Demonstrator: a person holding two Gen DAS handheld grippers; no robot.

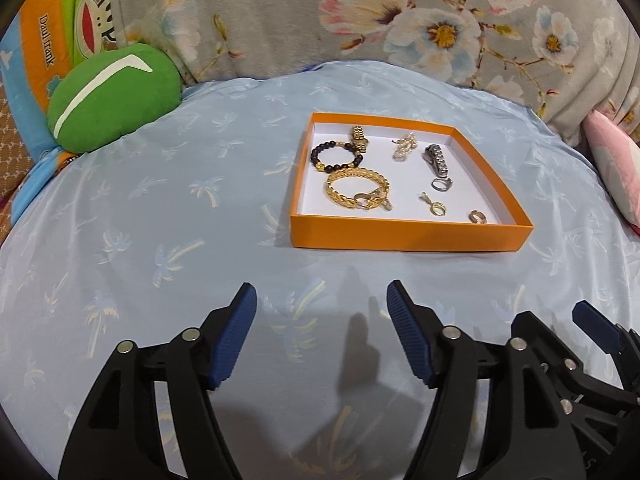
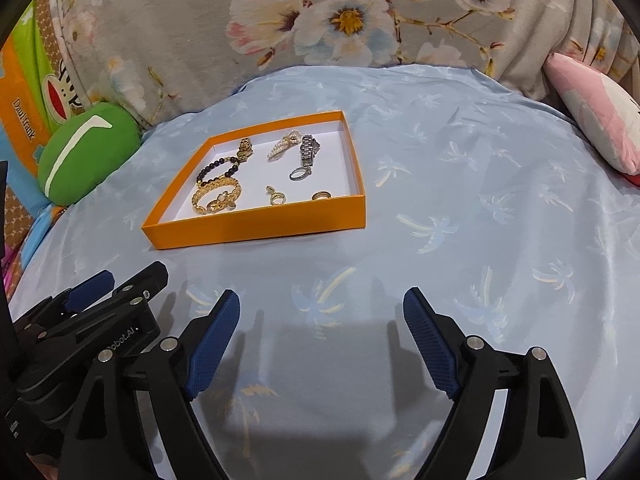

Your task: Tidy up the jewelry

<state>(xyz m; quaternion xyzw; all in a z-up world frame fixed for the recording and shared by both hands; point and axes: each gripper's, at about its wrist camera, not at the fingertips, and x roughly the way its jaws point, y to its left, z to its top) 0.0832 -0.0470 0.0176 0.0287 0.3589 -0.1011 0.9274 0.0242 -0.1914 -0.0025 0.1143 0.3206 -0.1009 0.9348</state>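
Orange box (image 1: 408, 236) holds all visible jewelry; both grippers are held back, empty, with jaws apart.

Sorting is judged to be at its close or at a pause between picks, since no piece is seen loose on the blue bedspread (image 1: 160, 220). Inside the box, 7 pieces are counted: a black bead bracelet (image 1: 337, 155), a gold chain bracelet (image 1: 358, 194), a gold watch (image 1: 358, 136), a pearl piece (image 1: 405, 145), a silver watch (image 1: 436, 160) with a silver ring (image 1: 441, 184) just beside it, a small gold pendant (image 1: 433, 205) and a gold ring (image 1: 478, 216). The left gripper (image 1: 322, 332) and right gripper (image 2: 322, 340) are seen near the front wall, nothing clamped. If rearrangement is intended, a careful low pinch over the wall is judged necessary.
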